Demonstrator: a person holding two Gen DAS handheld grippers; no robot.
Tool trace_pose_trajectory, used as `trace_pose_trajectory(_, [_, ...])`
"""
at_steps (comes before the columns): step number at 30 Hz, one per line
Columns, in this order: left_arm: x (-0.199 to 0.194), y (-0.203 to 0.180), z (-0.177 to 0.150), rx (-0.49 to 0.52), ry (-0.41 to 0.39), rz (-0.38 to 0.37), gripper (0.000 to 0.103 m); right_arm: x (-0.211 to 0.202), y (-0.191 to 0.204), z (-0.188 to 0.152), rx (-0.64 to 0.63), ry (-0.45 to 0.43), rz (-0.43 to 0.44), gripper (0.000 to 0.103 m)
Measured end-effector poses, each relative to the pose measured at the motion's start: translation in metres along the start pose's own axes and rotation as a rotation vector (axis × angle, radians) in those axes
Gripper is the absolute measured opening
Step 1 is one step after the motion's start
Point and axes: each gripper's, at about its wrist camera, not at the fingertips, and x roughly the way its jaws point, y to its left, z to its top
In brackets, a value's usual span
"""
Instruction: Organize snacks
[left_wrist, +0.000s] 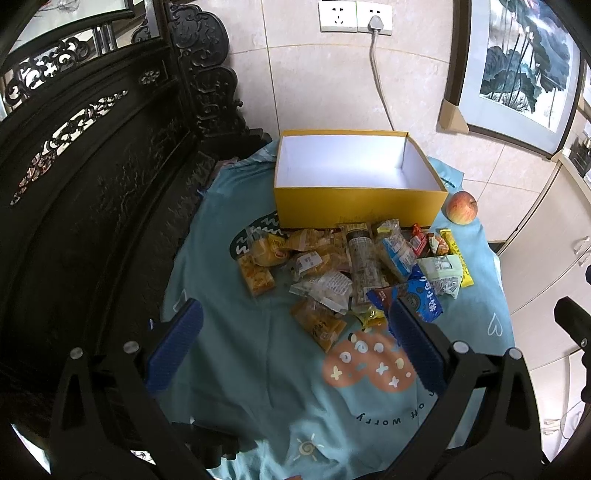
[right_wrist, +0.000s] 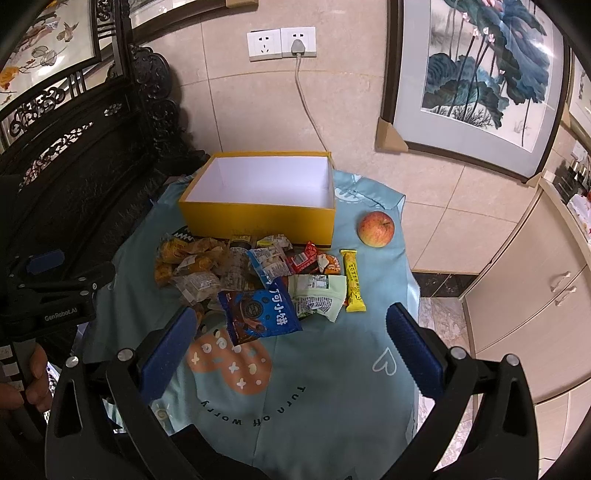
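Note:
A yellow box (left_wrist: 354, 208) with an empty white inside stands at the back of the table; it also shows in the right wrist view (right_wrist: 258, 219). A pile of wrapped snacks (left_wrist: 332, 269) lies in front of it, with a blue cookie bag (right_wrist: 258, 314), a green packet (right_wrist: 317, 295) and a yellow bar (right_wrist: 352, 278) on the near right. My left gripper (left_wrist: 295, 332) is open and empty, hovering just short of the pile. My right gripper (right_wrist: 291, 336) is open and empty, just short of the blue bag.
A red apple (right_wrist: 376, 228) lies right of the box. The table wears a teal cloth (right_wrist: 325, 387). Dark carved furniture (left_wrist: 92, 166) stands at the left. A plugged cord (left_wrist: 380, 85) hangs behind the box. Cabinets (right_wrist: 528, 295) stand at the right.

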Motion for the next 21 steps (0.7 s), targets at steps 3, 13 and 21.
trace_pose_trajectory(3, [0.005,0.000,0.001,-0.003,0.010,-0.002,0.101,0.003,0.001,0.001,-0.007,0.004,0.003,0.102])
trace_pose_trajectory(13, [0.110,0.004,-0.035,-0.045,0.184,-0.123,0.101,0.088,-0.019,-0.034,-0.051,0.106,-0.017,0.102])
trace_pose_trajectory(21, [0.182,0.005,-0.065,-0.064,0.211,-0.019,0.101,0.176,-0.044,-0.057,0.063,0.238,0.013,0.096])
